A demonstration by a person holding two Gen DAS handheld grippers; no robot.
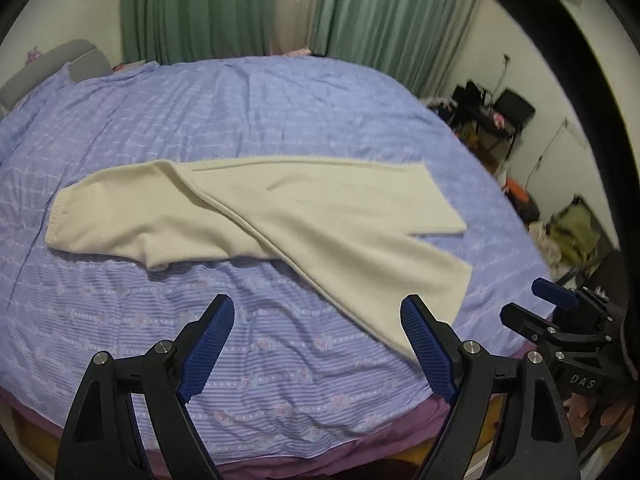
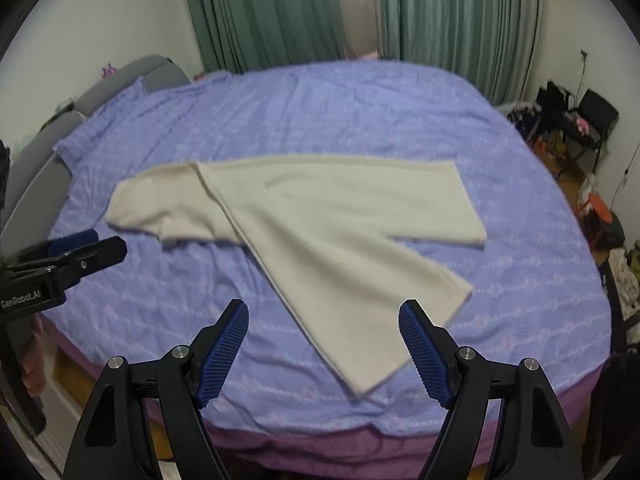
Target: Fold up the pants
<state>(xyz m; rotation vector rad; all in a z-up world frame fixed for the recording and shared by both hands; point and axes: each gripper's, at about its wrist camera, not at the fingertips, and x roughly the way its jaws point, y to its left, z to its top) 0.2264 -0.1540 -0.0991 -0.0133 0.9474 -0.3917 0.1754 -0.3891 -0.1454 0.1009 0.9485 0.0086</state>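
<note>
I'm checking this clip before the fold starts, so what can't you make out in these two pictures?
- Left wrist view: the right gripper is partly cut off behind the left gripper.
- Both views: the pants waistband details are blurred.
- Right wrist view: clutter by the chair is too small.

Cream pants (image 1: 280, 216); lilac striped floral bedsheet (image 1: 248, 112); green curtains (image 1: 208, 12).

Matt fleecy pants (image 1: 280, 208), cloth bedsheet (image 1: 240, 112)

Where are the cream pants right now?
In both wrist views the cream pants lie spread on the lilac bedsheet, mid-bed, waistband to the left and legs fanning right, the nearer leg's hem toward the bed's front edge.
</note>
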